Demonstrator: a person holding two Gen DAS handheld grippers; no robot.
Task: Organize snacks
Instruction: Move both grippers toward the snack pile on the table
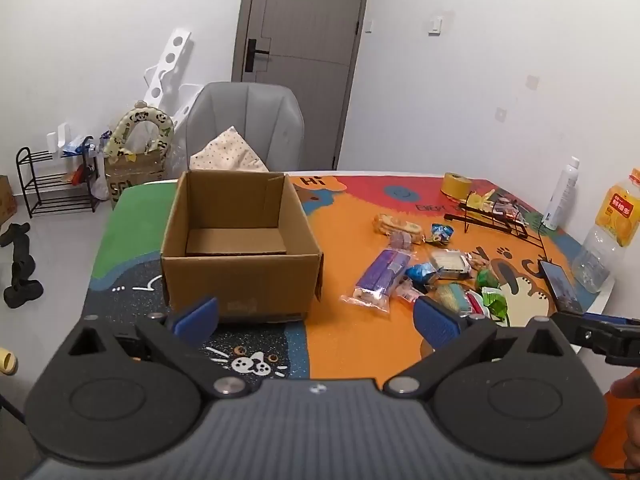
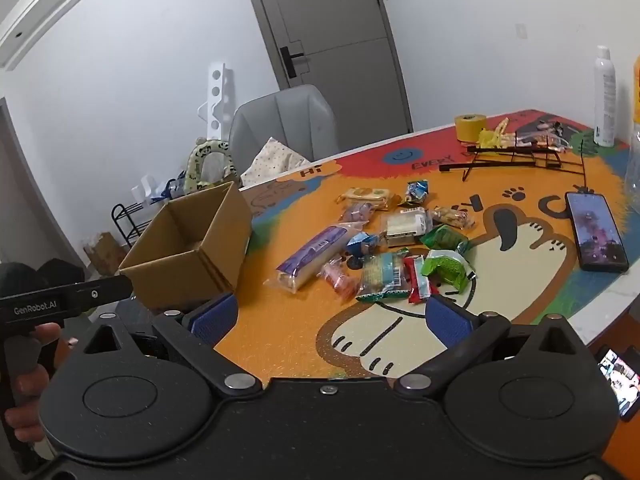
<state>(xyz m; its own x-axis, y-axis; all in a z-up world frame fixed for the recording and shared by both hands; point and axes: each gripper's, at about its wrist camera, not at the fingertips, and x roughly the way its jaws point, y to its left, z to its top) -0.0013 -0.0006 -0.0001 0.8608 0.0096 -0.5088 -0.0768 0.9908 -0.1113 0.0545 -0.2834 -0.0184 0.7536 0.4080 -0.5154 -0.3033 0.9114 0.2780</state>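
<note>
An empty cardboard box (image 1: pixel 240 248) with its flaps up stands on the colourful table mat, also visible in the right wrist view as the box (image 2: pixel 192 248) at the left. A heap of wrapped snacks (image 1: pixel 432 276) lies right of it, among them a long purple packet (image 1: pixel 380 276) and green packets (image 2: pixel 446 260). My left gripper (image 1: pixel 316 320) hovers open just in front of the box, nothing between its blue pads. My right gripper (image 2: pixel 332 316) hangs open near the front of the snack heap (image 2: pixel 376 248), holding nothing.
A phone (image 2: pixel 596 236) lies on the mat at the right, a black wire rack (image 2: pixel 516 156) and a yellow tape roll (image 2: pixel 470 126) farther back. A white spray bottle (image 2: pixel 604 96) and a juice bottle (image 1: pixel 608 232) stand near the right edge. A grey chair (image 1: pixel 248 128) is behind the table.
</note>
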